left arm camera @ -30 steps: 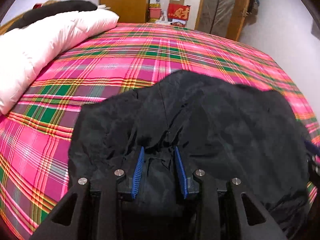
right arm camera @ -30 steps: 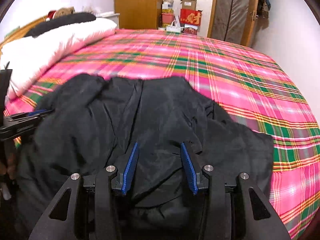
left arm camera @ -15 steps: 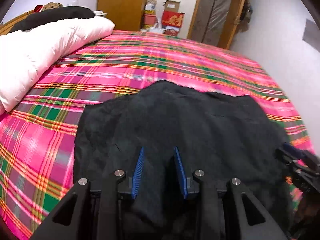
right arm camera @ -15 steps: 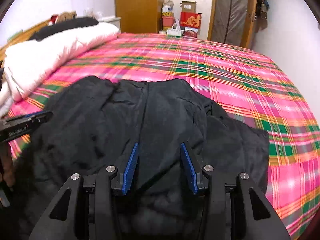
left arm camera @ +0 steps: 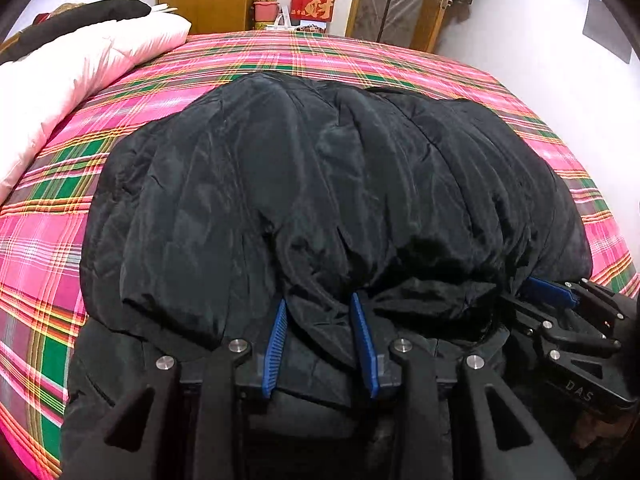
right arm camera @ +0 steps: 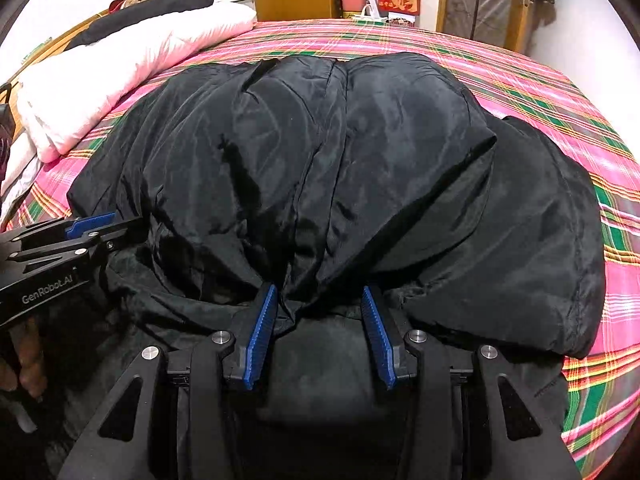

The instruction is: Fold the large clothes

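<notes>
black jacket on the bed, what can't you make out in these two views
- Left wrist view: the black jacket near edge, hidden behind the left tool.
- Right wrist view: fabric between the right tool pads, lost in shadow.
- Both views: jacket underside, against the plaid bedspread.

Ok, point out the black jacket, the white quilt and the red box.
black jacket (left arm camera: 304, 184), left wrist view, on its puffed upper layer.
white quilt (right arm camera: 120, 64), right wrist view, on its top side.
red box (left arm camera: 313, 7), left wrist view, on its printed front.
</notes>
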A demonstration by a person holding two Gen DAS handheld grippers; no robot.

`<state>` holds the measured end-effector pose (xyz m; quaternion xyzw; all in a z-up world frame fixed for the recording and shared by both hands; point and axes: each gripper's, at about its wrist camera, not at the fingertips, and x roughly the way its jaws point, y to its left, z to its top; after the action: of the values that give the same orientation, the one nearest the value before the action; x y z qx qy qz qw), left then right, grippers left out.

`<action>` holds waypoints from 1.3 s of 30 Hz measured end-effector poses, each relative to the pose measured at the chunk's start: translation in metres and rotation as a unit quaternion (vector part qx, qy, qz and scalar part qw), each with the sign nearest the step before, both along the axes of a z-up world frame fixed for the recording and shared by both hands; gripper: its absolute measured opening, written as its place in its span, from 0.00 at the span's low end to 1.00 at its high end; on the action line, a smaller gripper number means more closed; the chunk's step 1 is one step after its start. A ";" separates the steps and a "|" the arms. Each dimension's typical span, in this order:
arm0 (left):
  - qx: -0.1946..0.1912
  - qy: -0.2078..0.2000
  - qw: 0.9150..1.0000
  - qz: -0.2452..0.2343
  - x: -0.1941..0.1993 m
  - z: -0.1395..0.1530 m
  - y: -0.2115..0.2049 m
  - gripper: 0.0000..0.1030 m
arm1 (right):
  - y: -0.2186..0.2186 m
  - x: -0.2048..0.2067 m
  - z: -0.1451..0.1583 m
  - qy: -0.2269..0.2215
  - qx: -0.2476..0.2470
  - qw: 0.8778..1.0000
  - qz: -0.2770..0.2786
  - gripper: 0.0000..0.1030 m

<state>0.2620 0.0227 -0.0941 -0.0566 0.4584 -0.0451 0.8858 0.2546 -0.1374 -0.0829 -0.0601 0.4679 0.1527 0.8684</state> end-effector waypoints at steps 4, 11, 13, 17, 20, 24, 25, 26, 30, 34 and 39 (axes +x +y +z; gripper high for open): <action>0.000 0.001 1.000 0.006 -0.008 0.010 0.002 0.35 | -0.006 -0.010 0.012 -0.003 0.001 1.000 -0.003 0.43; -0.003 -0.011 1.000 0.013 -0.045 0.037 -0.001 0.35 | -0.015 -0.046 0.045 -0.035 -0.007 0.999 0.001 0.43; -0.002 -0.016 1.000 0.011 -0.060 0.045 -0.001 0.34 | -0.019 -0.060 0.056 -0.045 -0.009 0.999 0.003 0.43; -0.003 -0.027 1.000 0.011 -0.089 0.061 0.002 0.34 | -0.026 -0.086 0.072 -0.063 -0.015 0.998 0.008 0.43; -0.003 -0.032 0.999 0.016 -0.113 0.072 0.005 0.34 | -0.036 -0.107 0.081 -0.072 -0.010 0.997 0.009 0.43; -0.005 -0.034 0.999 0.029 -0.142 0.080 0.014 0.34 | -0.055 -0.146 0.086 -0.076 -0.003 0.997 -0.001 0.44; -0.004 -0.034 0.999 0.032 -0.151 0.081 0.016 0.34 | -0.059 -0.156 0.086 -0.074 -0.001 0.997 -0.005 0.44; -0.003 -0.034 0.999 0.036 -0.159 0.082 0.018 0.34 | -0.065 -0.165 0.085 -0.072 0.000 0.997 -0.009 0.44; 0.000 -0.037 0.998 0.043 -0.188 0.089 0.024 0.34 | -0.083 -0.197 0.083 -0.064 0.009 0.998 -0.025 0.44; 0.010 -0.051 0.998 0.038 -0.218 0.100 0.023 0.34 | -0.098 -0.226 0.083 -0.062 0.014 0.997 -0.042 0.44; 0.009 -0.052 0.998 0.044 -0.246 0.104 0.027 0.35 | -0.111 -0.249 0.077 -0.054 0.021 0.997 -0.059 0.52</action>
<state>0.0164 0.0496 0.0097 -0.0664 0.4092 -0.0053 0.9100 0.0054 -0.2479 -0.0057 -0.0218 0.4200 0.1078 0.9008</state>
